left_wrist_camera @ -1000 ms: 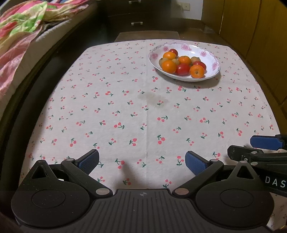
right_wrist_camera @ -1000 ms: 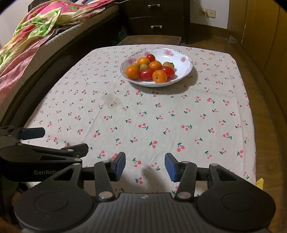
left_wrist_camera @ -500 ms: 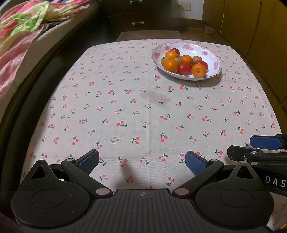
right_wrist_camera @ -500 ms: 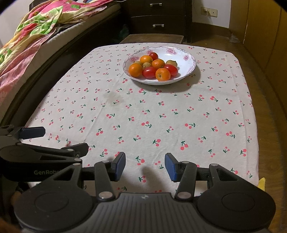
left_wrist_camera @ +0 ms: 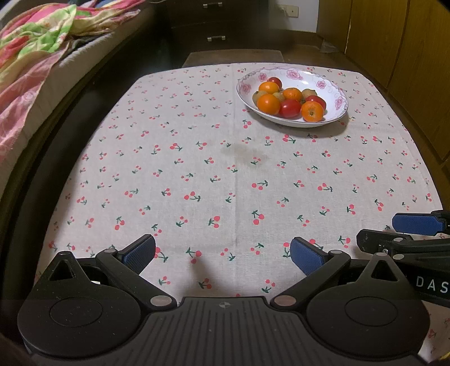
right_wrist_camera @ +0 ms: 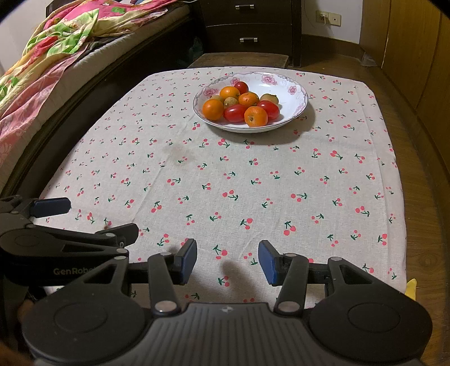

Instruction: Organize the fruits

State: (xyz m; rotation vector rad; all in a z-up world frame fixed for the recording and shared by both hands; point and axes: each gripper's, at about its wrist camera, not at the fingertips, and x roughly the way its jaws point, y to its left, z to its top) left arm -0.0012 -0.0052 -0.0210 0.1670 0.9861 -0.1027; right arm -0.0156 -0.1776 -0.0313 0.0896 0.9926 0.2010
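Note:
A white floral bowl point(left_wrist_camera: 337, 111) point(right_wrist_camera: 295, 93) sits at the far side of the table. It holds several oranges point(left_wrist_camera: 268, 103) point(right_wrist_camera: 213, 109), red tomatoes point(left_wrist_camera: 289, 108) point(right_wrist_camera: 234, 113) and small brownish fruits point(right_wrist_camera: 269, 98). My left gripper point(left_wrist_camera: 223, 253) is open and empty, low over the near edge of the table. My right gripper point(right_wrist_camera: 227, 259) is open and empty, beside it on the right. Each gripper shows at the edge of the other's view: the right one in the left wrist view point(left_wrist_camera: 416, 231), the left one in the right wrist view point(right_wrist_camera: 70, 222).
The table wears a cherry-print cloth point(left_wrist_camera: 225, 174) point(right_wrist_camera: 253, 180) with a faint stain point(left_wrist_camera: 244, 152). A bed with a bright quilt point(left_wrist_camera: 36, 50) point(right_wrist_camera: 64, 42) runs along the left. Dark drawers point(right_wrist_camera: 247, 25) stand behind, wooden cabinets point(left_wrist_camera: 407, 42) on the right.
Both grippers have drawn back and tilted a little, so the bowl sits slightly lower and farther in view. Both jaws stay open as before.

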